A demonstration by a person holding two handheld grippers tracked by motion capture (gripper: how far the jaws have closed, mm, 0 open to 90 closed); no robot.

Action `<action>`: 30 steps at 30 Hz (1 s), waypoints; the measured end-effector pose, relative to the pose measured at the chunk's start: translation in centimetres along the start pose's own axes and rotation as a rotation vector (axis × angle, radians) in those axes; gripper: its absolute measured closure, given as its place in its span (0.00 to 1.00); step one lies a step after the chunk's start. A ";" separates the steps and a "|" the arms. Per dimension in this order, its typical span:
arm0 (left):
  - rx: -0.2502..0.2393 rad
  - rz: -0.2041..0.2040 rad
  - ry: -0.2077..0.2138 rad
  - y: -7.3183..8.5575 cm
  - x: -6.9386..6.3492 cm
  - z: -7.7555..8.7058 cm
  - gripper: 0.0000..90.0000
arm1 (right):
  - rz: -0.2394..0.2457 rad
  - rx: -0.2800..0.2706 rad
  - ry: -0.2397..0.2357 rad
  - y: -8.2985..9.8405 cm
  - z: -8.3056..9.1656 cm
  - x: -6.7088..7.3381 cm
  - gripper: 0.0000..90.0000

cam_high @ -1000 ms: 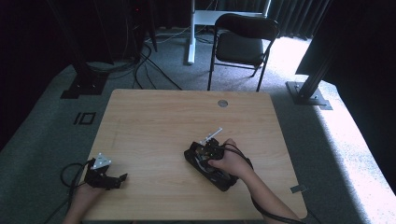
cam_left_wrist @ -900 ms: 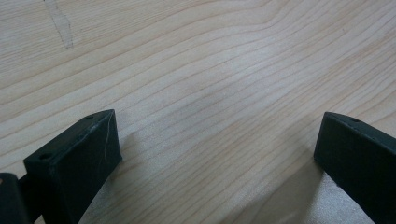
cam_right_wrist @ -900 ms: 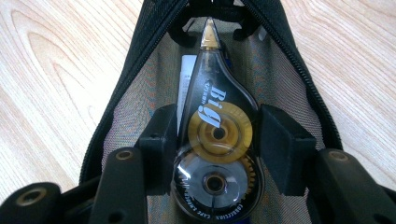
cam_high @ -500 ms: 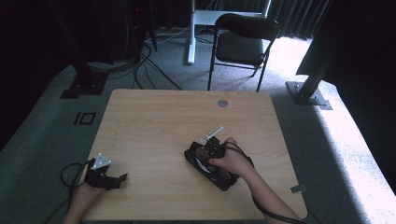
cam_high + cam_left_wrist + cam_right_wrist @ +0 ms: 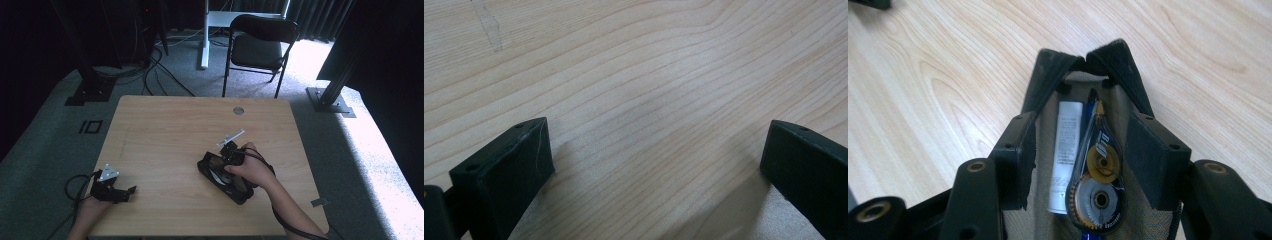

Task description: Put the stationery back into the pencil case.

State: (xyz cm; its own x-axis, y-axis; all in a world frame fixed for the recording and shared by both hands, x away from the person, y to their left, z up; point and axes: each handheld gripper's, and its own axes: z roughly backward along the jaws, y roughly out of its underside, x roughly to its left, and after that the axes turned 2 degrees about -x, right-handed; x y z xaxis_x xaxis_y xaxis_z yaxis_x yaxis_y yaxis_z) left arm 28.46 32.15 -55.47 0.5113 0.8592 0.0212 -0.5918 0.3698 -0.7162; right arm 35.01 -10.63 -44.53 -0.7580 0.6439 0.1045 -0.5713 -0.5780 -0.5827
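Hovering my right gripper [image 5: 1080,165] half-open over the pencil case [image 5: 1048,80], correction tape [image 5: 1100,185] lengthwise between jaws, untouched.

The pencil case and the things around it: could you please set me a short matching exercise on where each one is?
Things:
1. correction tape
2. white tube
3. left tool
4. folding chair

Places:
A. on the floor beyond the table
B. near the table's left front corner
C. inside the pencil case, right of its neighbour in the right gripper view
D. inside the pencil case, left of its neighbour

Pairs: 1-C, 2-D, 3-B, 4-A
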 end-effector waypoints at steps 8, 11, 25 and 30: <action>0.001 -0.001 0.000 0.0 0.0 0.0 0.01 | -0.016 -0.050 0.013 -0.2 1.0 -0.6 0.46; 0.001 -0.001 0.000 0.0 0.0 0.0 0.01 | -0.019 -0.059 0.023 -0.1 1.2 -0.9 0.45; 0.001 0.001 0.001 0.0 0.0 0.0 0.01 | -0.082 -0.148 0.074 1.0 2.5 -3.0 0.43; 0.003 -0.001 0.001 0.0 0.0 0.0 0.01 | -0.111 -0.167 0.103 2.0 2.8 -4.1 0.41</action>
State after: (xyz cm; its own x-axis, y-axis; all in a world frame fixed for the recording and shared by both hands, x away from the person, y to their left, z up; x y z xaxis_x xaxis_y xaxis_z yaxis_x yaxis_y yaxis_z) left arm 28.45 32.16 -55.46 0.5128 0.8582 0.0212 -0.5929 0.3720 -0.7142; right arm 36.09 -15.80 -43.91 -0.6525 0.7515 0.0977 -0.5828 -0.4153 -0.6985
